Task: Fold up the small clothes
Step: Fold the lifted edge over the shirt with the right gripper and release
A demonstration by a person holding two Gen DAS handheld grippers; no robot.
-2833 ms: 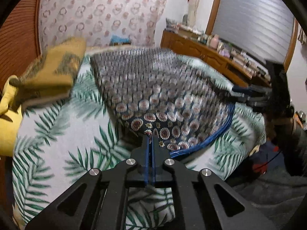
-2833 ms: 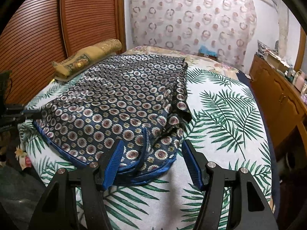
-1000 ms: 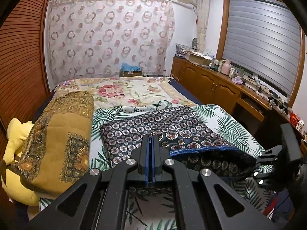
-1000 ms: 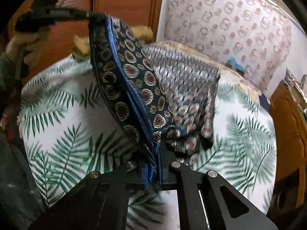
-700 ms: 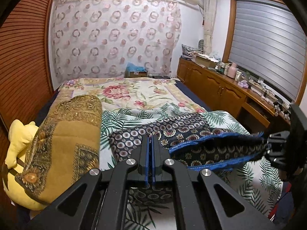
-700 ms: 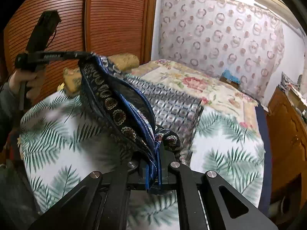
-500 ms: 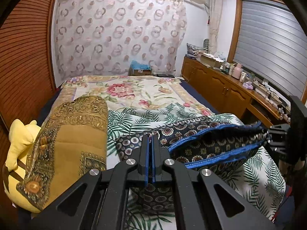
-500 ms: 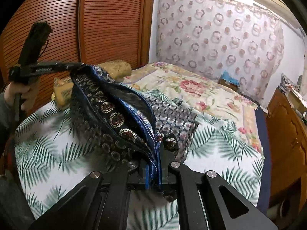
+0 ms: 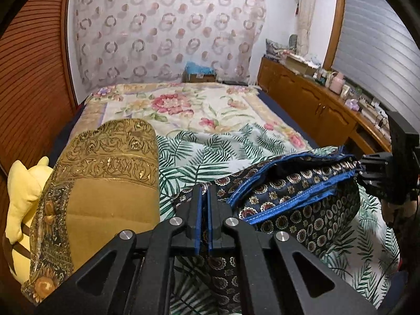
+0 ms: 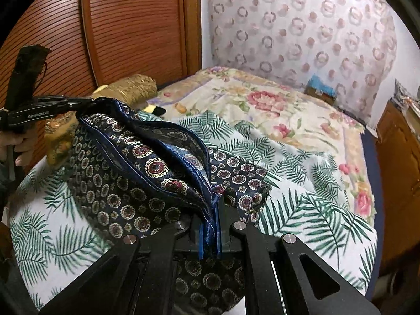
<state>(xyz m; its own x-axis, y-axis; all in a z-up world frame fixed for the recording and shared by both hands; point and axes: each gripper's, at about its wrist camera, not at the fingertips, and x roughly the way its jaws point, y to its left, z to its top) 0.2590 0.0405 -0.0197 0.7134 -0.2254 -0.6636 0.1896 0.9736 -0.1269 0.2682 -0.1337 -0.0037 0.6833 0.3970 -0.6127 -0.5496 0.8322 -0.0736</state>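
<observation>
A dark navy garment (image 9: 296, 197) with round medallion print and blue trim hangs stretched between my two grippers above the palm-leaf bedsheet (image 9: 199, 157). My left gripper (image 9: 204, 197) is shut on one corner of it. My right gripper (image 10: 213, 210) is shut on the other corner, with the blue hem (image 10: 207, 233) bunched between its fingers. The garment (image 10: 147, 173) sags in folds, its lower part resting on the sheet. The right gripper shows at the right edge of the left wrist view (image 9: 357, 165); the left gripper shows at the left of the right wrist view (image 10: 86, 102).
A gold patterned bolster (image 9: 102, 183) lies along the bed's left side beside a yellow plush toy (image 9: 21, 194). A floral blanket (image 9: 189, 107) covers the far half of the bed. A wooden sideboard (image 9: 315, 110) runs along the right. A slatted wooden wardrobe (image 10: 126, 26) stands on the left.
Both grippers took hold of the garment's near edge, lifted it off the sheet and carried it toward the far end of the bed, folding it over itself. In the last half second it sank lower.
</observation>
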